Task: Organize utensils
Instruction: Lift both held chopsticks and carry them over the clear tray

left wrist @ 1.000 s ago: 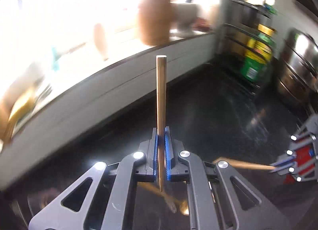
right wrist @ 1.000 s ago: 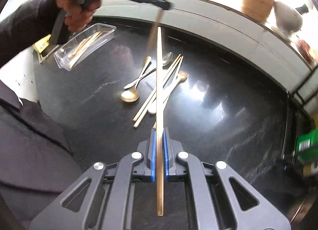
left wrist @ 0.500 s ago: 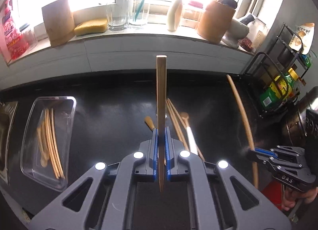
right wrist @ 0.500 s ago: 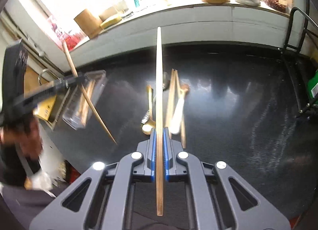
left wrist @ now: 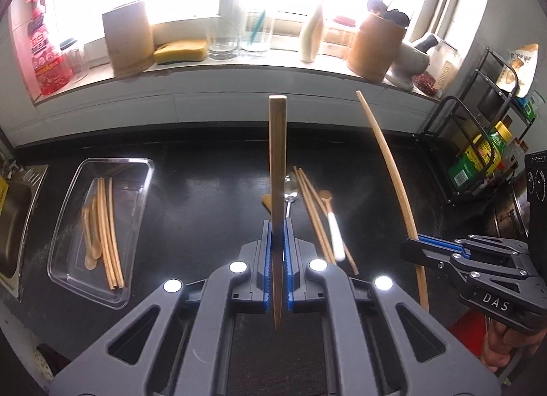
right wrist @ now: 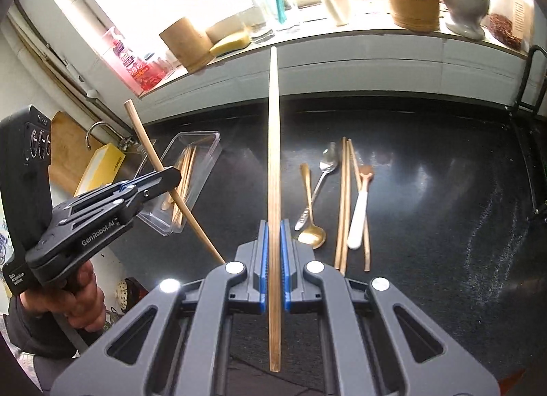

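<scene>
My left gripper [left wrist: 277, 235] is shut on a wooden chopstick [left wrist: 277, 156] that stands upright between its blue pads. My right gripper [right wrist: 272, 235] is shut on another wooden chopstick [right wrist: 274, 129], also upright. Each gripper shows in the other's view, the right [left wrist: 418, 249] and the left [right wrist: 172, 175], both held above the black counter. A clear plastic tray [left wrist: 73, 255] at the left holds several chopsticks and wooden spoons. Loose on the counter lie two chopsticks [right wrist: 343, 197], a gold spoon [right wrist: 309, 214], a silver spoon [right wrist: 323, 173] and a white-handled spoon [right wrist: 359, 214].
A steel sink [left wrist: 13, 211] lies left of the tray. The windowsill carries wooden holders [left wrist: 128, 42], a sponge [left wrist: 181, 50], glasses, a bottle and a mortar. A black wire rack [left wrist: 478, 156] with bottles stands at the right. The black counter [right wrist: 444, 208] spreads to the right.
Both grippers have swung round to face the window and steadied over the counter, each still holding its chopstick. The views were blurred a second ago and are sharp now.
</scene>
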`<state>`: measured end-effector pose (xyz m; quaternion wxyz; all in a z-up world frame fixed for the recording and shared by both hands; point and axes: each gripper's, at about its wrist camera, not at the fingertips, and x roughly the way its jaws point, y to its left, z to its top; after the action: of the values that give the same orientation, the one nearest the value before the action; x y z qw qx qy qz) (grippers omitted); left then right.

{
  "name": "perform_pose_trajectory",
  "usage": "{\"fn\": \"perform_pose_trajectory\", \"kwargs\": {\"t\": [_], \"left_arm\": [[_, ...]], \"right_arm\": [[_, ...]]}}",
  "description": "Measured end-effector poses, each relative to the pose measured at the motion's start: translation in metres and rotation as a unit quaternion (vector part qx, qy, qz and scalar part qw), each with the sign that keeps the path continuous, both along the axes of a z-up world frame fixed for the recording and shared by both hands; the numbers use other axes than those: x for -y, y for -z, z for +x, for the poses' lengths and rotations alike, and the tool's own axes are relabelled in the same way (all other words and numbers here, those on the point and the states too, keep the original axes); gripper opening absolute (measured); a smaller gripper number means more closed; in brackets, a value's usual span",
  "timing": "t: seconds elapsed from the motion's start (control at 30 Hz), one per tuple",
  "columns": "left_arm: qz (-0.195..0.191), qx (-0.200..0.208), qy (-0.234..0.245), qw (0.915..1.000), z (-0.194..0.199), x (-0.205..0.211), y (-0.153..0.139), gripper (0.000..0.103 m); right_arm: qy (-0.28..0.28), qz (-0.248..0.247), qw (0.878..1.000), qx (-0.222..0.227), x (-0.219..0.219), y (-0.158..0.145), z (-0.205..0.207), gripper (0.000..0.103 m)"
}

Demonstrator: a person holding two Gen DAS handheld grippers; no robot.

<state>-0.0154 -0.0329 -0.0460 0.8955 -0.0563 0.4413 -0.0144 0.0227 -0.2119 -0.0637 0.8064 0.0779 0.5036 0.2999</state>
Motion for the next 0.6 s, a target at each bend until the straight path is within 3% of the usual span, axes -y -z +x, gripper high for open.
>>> {"fn": "perform_pose_trajectory", "kwargs": {"t": [0.3,0.6], "left_arm": [[-0.004,0.003,-0.056,0.9984,-0.014,-0.066,-0.006,0.006],[0.002,0.003,-0.112,0.9937,-0.024,-0.160,-0.017,0.006]], "right_arm": [[-0.040,0.003,0.999,0.002,-0.070,-0.004,-0.001,0.007],[-0.093,0.017,0.996,-0.006,-0.173,0.000,0.005,0.007]]}}
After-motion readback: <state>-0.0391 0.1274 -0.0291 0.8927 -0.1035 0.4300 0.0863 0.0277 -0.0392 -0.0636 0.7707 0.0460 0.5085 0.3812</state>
